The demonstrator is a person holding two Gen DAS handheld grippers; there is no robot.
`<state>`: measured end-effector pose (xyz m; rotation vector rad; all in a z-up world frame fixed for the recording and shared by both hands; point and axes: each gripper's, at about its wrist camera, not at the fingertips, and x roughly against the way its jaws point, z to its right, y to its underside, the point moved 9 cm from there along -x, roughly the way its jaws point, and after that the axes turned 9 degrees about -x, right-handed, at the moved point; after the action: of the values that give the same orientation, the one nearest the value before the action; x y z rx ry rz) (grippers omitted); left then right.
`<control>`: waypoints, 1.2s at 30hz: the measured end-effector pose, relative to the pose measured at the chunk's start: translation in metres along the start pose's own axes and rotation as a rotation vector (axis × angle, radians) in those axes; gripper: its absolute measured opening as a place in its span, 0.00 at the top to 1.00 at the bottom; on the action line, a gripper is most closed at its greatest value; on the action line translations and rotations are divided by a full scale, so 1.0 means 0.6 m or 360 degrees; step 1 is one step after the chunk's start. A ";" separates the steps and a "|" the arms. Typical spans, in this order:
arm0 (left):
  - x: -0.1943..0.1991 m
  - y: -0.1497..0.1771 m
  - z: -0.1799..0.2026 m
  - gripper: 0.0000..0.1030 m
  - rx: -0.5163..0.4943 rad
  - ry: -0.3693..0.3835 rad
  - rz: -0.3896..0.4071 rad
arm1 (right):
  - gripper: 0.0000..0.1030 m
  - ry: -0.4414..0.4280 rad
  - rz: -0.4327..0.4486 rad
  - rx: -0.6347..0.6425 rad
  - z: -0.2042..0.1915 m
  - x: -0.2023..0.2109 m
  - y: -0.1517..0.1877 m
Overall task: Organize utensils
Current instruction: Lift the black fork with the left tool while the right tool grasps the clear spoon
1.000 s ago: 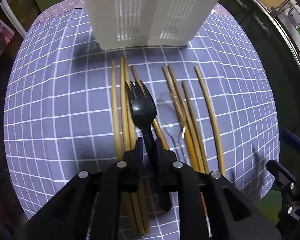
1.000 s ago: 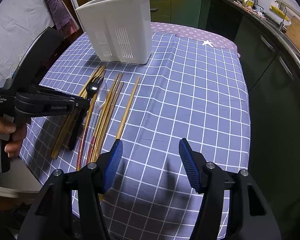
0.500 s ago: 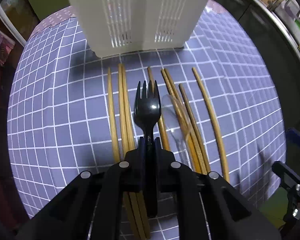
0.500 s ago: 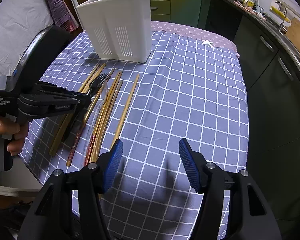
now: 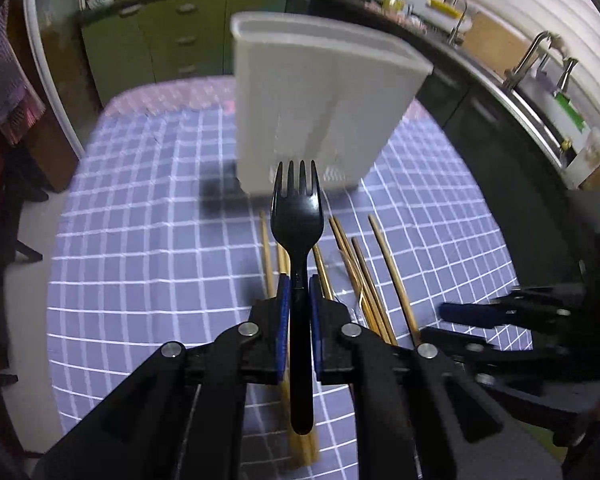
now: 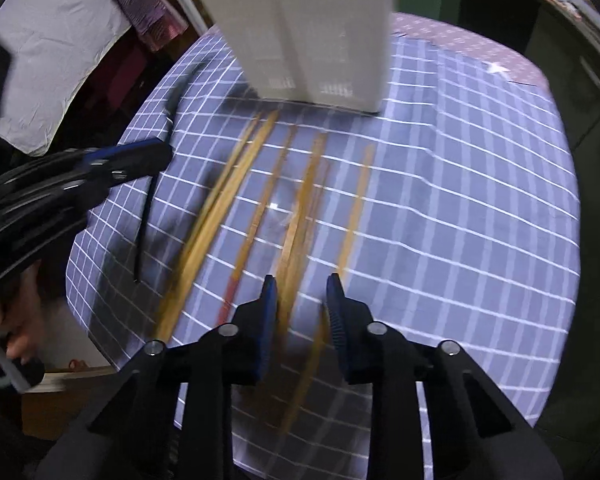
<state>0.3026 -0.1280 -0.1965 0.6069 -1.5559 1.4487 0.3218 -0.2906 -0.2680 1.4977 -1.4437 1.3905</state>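
My left gripper [image 5: 299,292] is shut on a black plastic fork [image 5: 297,216] and holds it lifted above the table, tines pointing at the white slotted utensil holder [image 5: 316,104]. Several wooden chopsticks [image 5: 380,276] lie on the checked cloth below. In the right wrist view my right gripper [image 6: 302,292] is open and empty, low over the chopsticks [image 6: 300,208], its jaws narrowed on either side of one. The holder [image 6: 312,28] stands beyond. The left gripper [image 6: 132,160] with the hanging fork [image 6: 144,224] shows at the left.
The table carries a purple grid cloth [image 5: 140,240]. A clear plastic spoon [image 6: 276,208] lies among the chopsticks. Kitchen counters and a sink [image 5: 540,64] stand behind. The table's near edge [image 6: 100,344] is close to my right gripper.
My left gripper has lifted the fork off the table and tilted it up toward the holder. My right gripper has moved left and forward over the chopsticks and narrowed its jaws.
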 end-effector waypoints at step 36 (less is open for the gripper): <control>0.147 -0.047 -0.028 0.91 -0.0087 0.0019 0.0345 | 0.91 -0.0069 0.0239 -0.0002 -0.080 0.029 -0.053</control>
<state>0.2887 -0.0985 -0.1079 0.4065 -1.6871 1.5602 0.3371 -0.2447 -0.2326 1.4523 -1.6120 1.4523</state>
